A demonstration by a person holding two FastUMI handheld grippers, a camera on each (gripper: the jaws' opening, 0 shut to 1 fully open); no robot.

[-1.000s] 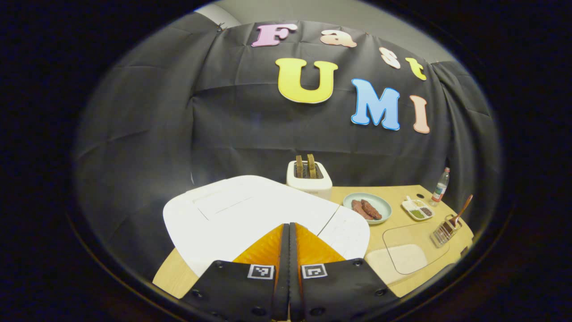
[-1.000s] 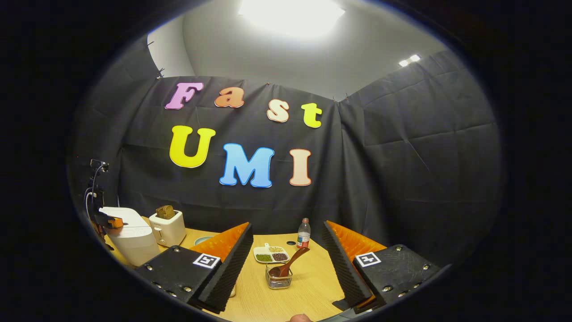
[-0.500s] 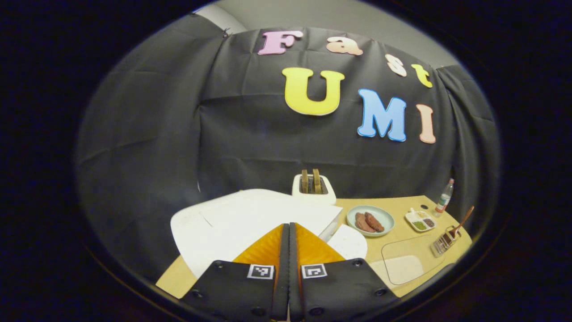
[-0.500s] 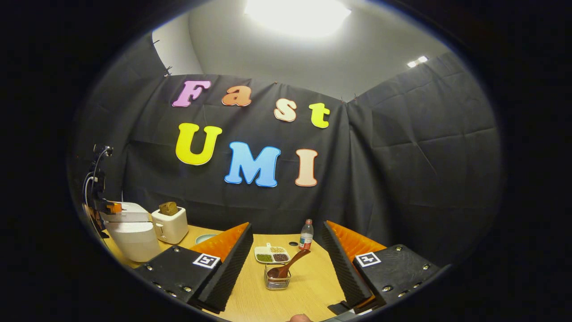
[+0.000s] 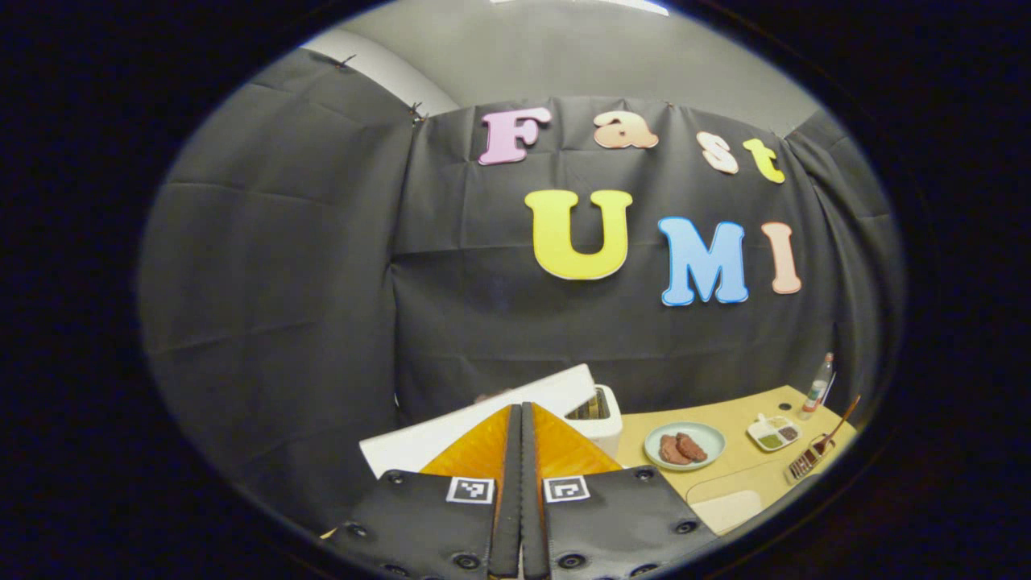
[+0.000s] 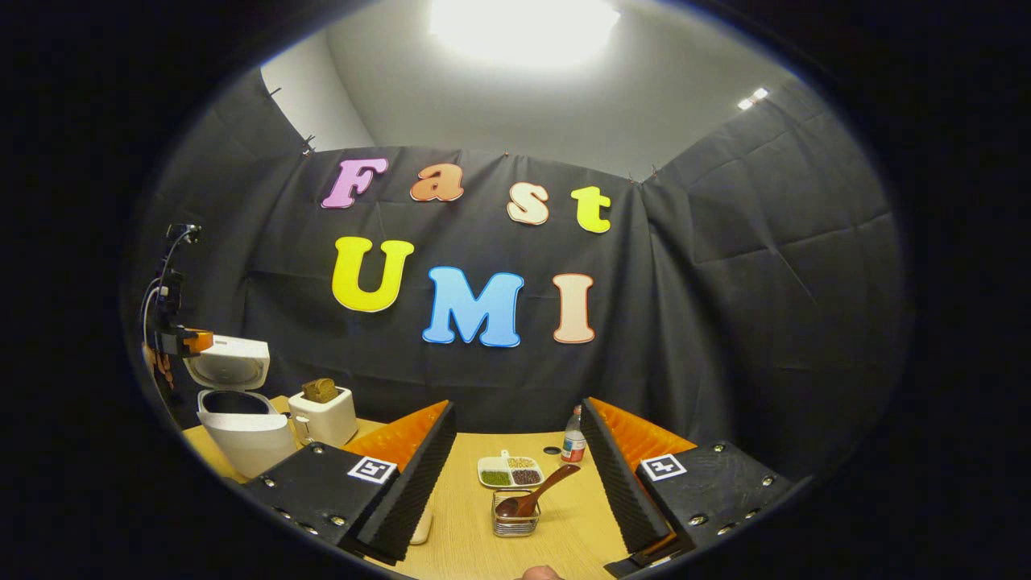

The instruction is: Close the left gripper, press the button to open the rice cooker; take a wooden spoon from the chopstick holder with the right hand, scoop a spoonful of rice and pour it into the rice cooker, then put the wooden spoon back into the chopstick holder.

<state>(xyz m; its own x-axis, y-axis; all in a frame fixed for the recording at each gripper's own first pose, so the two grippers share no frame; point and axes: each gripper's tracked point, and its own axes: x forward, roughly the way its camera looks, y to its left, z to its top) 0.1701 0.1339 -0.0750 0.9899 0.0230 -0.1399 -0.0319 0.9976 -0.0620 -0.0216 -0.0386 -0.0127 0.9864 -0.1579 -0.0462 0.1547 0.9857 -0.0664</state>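
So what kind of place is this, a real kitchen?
Probably a pretend kitchen set up in a cloth-walled booth. A wooden table holds a rice cooker with its lid up, a toaster with bread in it, and a wooden spoon in a chopstick holder.

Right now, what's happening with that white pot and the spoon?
The rice cooker stands open, lid up. The left tongs are shut, empty, by the lid. The right tongs are open, facing the wooden spoon in its holder. No rice scooped yet.
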